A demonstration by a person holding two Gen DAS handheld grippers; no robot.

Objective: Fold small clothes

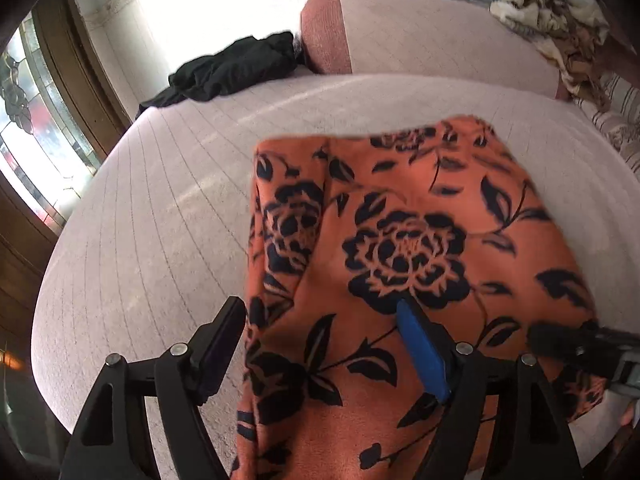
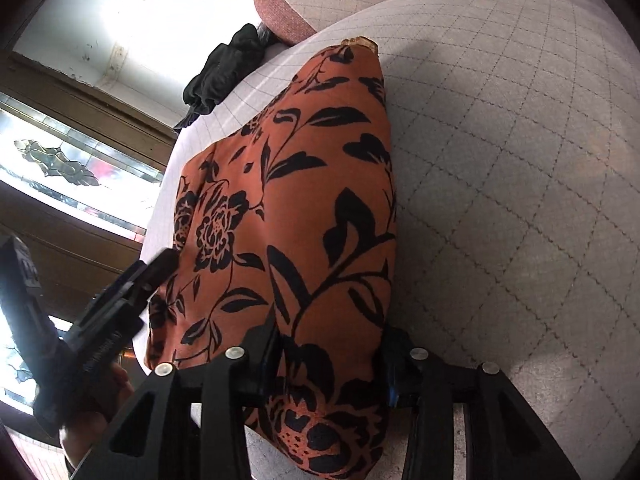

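- Here, your orange floral garment (image 1: pixel 400 240) lies folded on the pale quilted bed cover (image 1: pixel 140 220); black roses and leaves cover its rust-orange cloth.
- Your left gripper (image 1: pixel 320 344) stands wide open, straddling the garment's left edge: the blue-padded finger (image 1: pixel 420 352) sits over the cloth, the other over the cover. It grips nothing.
- Your right gripper (image 2: pixel 332 356) straddles the garment's near end with cloth bunched between its fingers; whether it clamps cannot be told.
- Only the left view shows the patterned blanket (image 1: pixel 552 12); both show the black clothes (image 2: pixel 228 68) and the bolster (image 2: pixel 280 12).
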